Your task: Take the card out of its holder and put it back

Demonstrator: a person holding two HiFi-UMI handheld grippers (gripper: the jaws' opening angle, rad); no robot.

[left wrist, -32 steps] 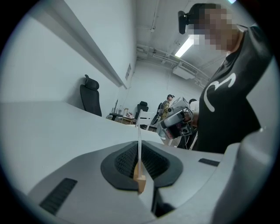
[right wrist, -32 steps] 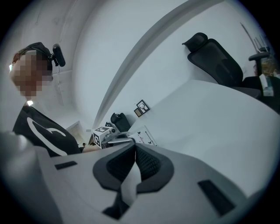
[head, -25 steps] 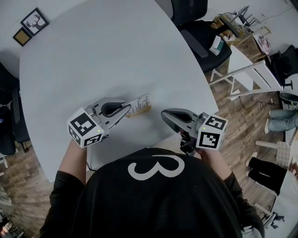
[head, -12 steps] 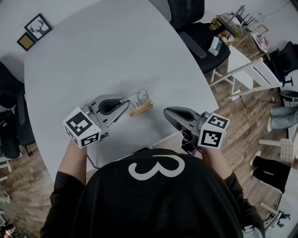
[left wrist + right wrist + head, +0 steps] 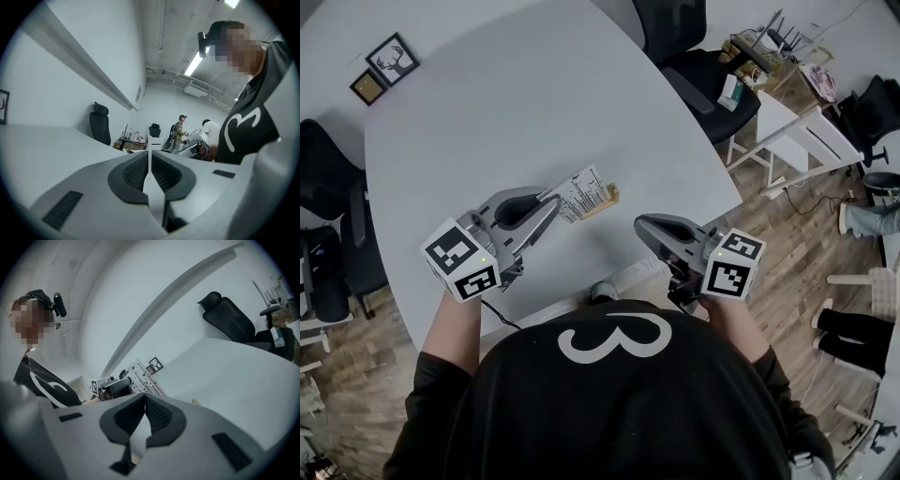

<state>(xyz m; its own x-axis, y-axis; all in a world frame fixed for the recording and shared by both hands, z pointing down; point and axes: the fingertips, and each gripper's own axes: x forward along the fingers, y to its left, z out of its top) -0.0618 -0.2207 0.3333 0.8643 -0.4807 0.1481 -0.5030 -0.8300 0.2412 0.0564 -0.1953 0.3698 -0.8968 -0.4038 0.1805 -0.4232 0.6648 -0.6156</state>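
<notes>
A white printed card (image 5: 586,194) is pinched by its near-left edge in my left gripper (image 5: 555,207), which is shut on it. In the left gripper view the card (image 5: 149,161) shows edge-on as a thin white strip between the closed pads. The small wooden holder (image 5: 612,194) lies on the white table (image 5: 534,103), peeking out at the card's right end. From the right gripper view the card (image 5: 143,379) appears raised, with a bit of the holder (image 5: 194,402) lower on the table. My right gripper (image 5: 642,226) hovers at the table's front edge, shut and empty.
Two small picture frames (image 5: 392,58) lie at the table's far left. Black office chairs stand behind the table (image 5: 703,66) and at the left (image 5: 328,234). A white rack (image 5: 792,141) stands on the wooden floor to the right. People (image 5: 180,132) stand far off.
The left gripper has drawn the card up and away from the holder, which now shows at the card's right end instead of along its near edge. The right gripper has barely moved.
</notes>
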